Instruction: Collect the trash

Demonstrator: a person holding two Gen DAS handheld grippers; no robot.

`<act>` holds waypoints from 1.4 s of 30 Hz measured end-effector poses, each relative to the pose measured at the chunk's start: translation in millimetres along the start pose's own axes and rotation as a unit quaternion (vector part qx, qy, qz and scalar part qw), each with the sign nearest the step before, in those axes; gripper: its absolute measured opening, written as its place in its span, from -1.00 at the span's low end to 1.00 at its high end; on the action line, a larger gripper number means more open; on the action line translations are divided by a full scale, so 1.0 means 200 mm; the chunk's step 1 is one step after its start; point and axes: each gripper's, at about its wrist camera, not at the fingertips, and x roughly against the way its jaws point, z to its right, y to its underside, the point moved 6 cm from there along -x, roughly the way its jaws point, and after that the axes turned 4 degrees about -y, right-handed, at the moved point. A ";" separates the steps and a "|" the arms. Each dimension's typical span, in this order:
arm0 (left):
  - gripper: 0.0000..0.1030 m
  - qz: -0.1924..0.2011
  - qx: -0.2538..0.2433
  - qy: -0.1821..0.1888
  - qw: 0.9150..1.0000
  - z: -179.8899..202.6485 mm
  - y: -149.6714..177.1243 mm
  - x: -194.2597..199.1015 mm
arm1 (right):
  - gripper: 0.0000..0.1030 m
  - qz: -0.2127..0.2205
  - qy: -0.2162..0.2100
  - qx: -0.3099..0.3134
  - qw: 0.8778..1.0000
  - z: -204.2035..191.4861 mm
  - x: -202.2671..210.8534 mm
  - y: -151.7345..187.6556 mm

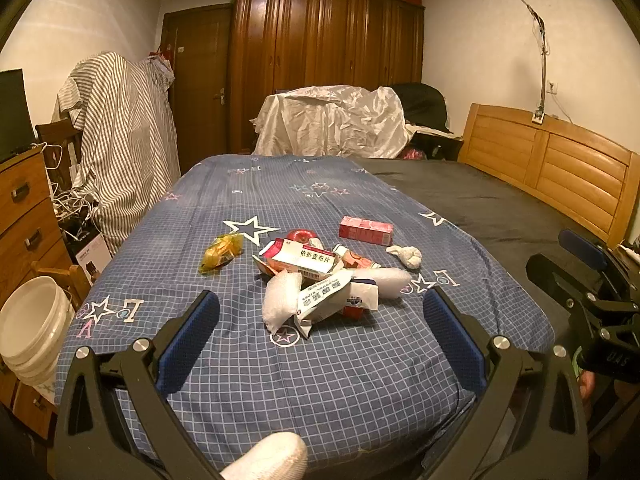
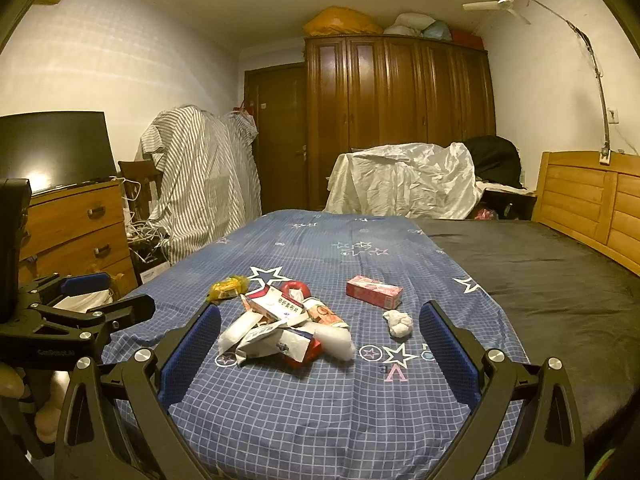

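Both of my tongs hang wide and empty above the near edge of the bed: the left gripper (image 1: 320, 344), black frame with blue textured pads, and the right gripper (image 2: 320, 356) of the same build, each with its fingers spread far apart and touching nothing. From the left wrist view I see the right tool off at the right edge of the bed, also splayed.

I see the blue checked bedspread with white star prints (image 1: 280, 380) covering the left part of the mattress; a flat black sheet (image 1: 500, 208) covers the part toward the wooden slatted headboard (image 1: 560, 160).

Near the middle of the bedspread lies the heap of trash (image 1: 320, 280): a white and red cardboard medicine box with printed characters (image 1: 304, 260), puffy white air-cushion bags (image 1: 280, 300), crumpled white paper packets and a red ring-shaped piece behind them, all overlapping. Just left of the heap sits a crinkled yellow plastic wrapper (image 1: 222, 252). Toward the far right of it lies a pink rectangular carton (image 1: 366, 230) on its side, apart from the rest. A wadded white tissue (image 1: 408, 256) rests between that carton and the heap.

Beside the bed's left edge stands a stack of white plastic buckets (image 1: 32, 328) with a smooth rounded rim
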 end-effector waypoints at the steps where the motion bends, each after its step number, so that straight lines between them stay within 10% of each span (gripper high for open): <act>1: 0.91 -0.001 0.000 0.000 1.000 0.00 0.00 0.00 | 0.92 -0.001 -0.001 0.000 1.000 0.00 0.00 0.00; 13: 0.91 -0.037 0.000 0.006 0.999 -0.05 0.03 -0.11 | 0.92 -0.014 -0.011 0.001 1.000 0.00 -0.07 0.03; 29: 0.87 -0.242 0.074 0.045 0.966 -0.30 0.22 -1.13 | 0.92 -0.102 -0.031 -0.022 0.994 0.09 -0.44 0.31; 36: 0.87 -0.254 0.098 0.014 0.962 -0.51 0.26 -1.21 | 0.92 -0.129 -0.039 -0.025 0.991 0.10 -0.62 0.40; 42: 0.86 -0.227 0.118 -0.121 0.959 -1.03 0.20 -1.10 | 0.92 -0.143 -0.059 -0.022 0.988 0.08 -0.75 0.44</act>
